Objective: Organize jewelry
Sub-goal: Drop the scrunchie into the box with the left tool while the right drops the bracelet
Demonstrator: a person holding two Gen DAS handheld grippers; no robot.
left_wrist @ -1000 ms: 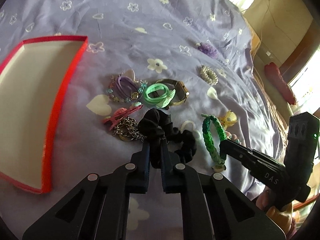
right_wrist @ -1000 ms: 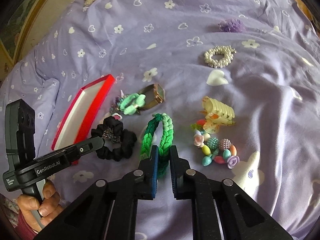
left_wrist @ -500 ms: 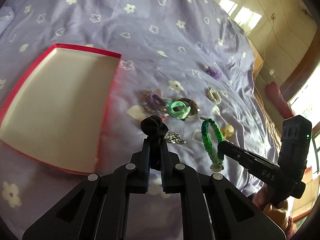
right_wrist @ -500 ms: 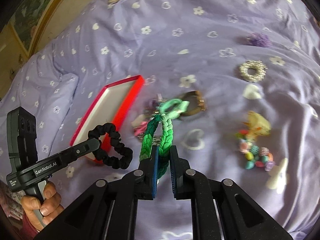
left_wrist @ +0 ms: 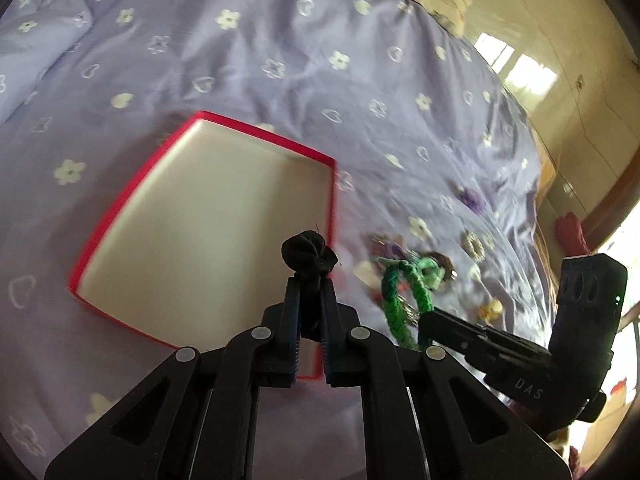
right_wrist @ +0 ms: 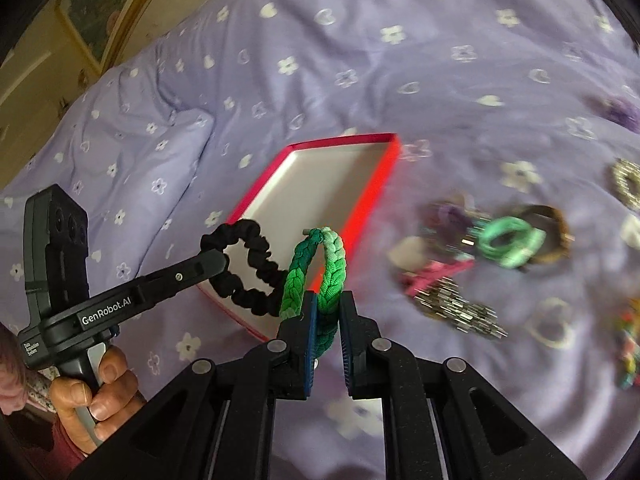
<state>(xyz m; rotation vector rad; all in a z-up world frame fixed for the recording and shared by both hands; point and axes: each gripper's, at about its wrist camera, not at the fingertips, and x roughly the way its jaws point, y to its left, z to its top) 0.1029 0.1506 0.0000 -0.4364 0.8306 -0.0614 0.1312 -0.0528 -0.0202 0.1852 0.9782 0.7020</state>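
Note:
My left gripper is shut on a black scrunchie and holds it in the air over the near right corner of the red box, whose white inside is bare. The right wrist view shows the scrunchie as a ring hanging from the left gripper over the box. My right gripper is shut on a green braided bracelet, held up beside the box's right edge. The bracelet also shows in the left wrist view.
On the purple flowered bedspread, right of the box, lie a mint hair tie, a watch, a pink clip, a silver chain, a pearl ring, a purple scrunchie and coloured beads. A pillow is at left.
Both grippers have lifted their items off the bedspread and carried them left to the red box. The scrunchie now hangs over the box; the bracelet is at its right edge.

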